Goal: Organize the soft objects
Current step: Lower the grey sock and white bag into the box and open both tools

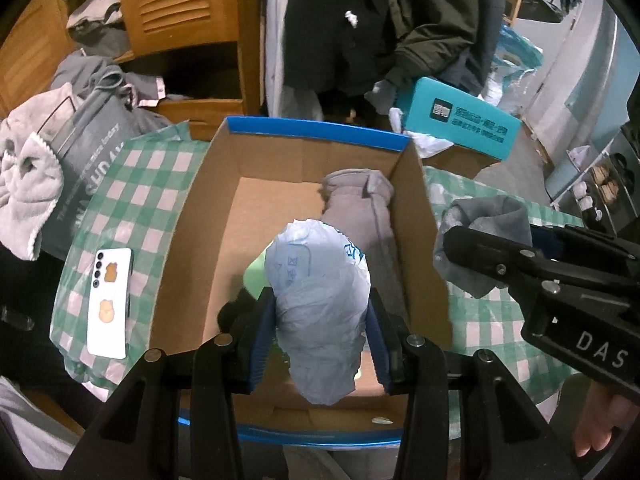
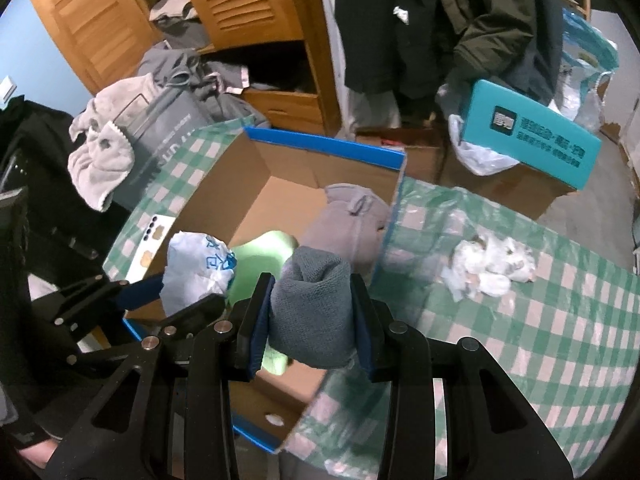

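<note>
My left gripper [image 1: 322,320] is clamped on a crumpled white plastic bag [image 1: 320,280], its blue pads pressing in from both sides. The bag hangs over the open cardboard box [image 1: 192,240], above the floor of it. I judge it very light, thin and slippery, springing back once let go, so a squeeze across the bunched middle, as I have it, seems the safest hold. It is pale, wrinkled, with blue printing near its top.

My right gripper [image 2: 312,316] is closed around a rolled grey knit cloth [image 2: 312,304], perhaps a sock, held near the box's right wall, over the edge between the box and the green checked tablecloth [image 2: 540,320]. It looks soft, light and grippy, and it compresses readily; gripping the thick of the roll should keep it from unfurling.

Already lying in the box are a grey fleece garment [image 1: 360,208] against the right wall and something pale green [image 2: 260,256] beneath my grippers.
</note>
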{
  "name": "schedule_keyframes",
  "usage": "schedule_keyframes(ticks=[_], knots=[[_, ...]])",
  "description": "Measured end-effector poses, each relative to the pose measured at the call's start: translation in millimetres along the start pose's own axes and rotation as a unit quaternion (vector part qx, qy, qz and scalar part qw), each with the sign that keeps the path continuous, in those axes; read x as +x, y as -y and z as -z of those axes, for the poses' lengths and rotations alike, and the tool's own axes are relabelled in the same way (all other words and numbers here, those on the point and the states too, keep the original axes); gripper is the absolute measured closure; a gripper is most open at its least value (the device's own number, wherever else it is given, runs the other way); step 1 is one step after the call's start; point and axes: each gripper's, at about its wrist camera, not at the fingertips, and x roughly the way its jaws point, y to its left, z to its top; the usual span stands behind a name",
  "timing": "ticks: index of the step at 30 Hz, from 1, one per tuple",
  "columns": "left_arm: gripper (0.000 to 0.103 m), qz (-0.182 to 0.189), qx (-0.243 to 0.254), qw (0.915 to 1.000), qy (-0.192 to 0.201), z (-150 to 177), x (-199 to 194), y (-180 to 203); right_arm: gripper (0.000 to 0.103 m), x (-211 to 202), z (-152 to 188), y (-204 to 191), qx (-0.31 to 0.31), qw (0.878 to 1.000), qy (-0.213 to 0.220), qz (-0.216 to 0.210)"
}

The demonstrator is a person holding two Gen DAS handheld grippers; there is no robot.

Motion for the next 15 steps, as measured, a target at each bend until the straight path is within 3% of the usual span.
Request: schedule_keyframes(ticks=[6, 9, 15], knots=[[0.057, -0.005, -0.018, 0.9998, -0.005, 0, 3, -12, 0.061, 10, -3, -8, -0.006, 1.000, -0.009, -0.013], [0.051, -0.007, -0.023, 0.9997, -0.008, 0, 5, -14, 0.054, 11, -4, -7, 0.000, 1.000, -0.003, -0.022], [0.040, -0.015, -0.024, 0.9996, -0.009, 0, 7, -14, 0.053, 8, -4, 0, 0.011, 1.000, 0.002, -0.020]])
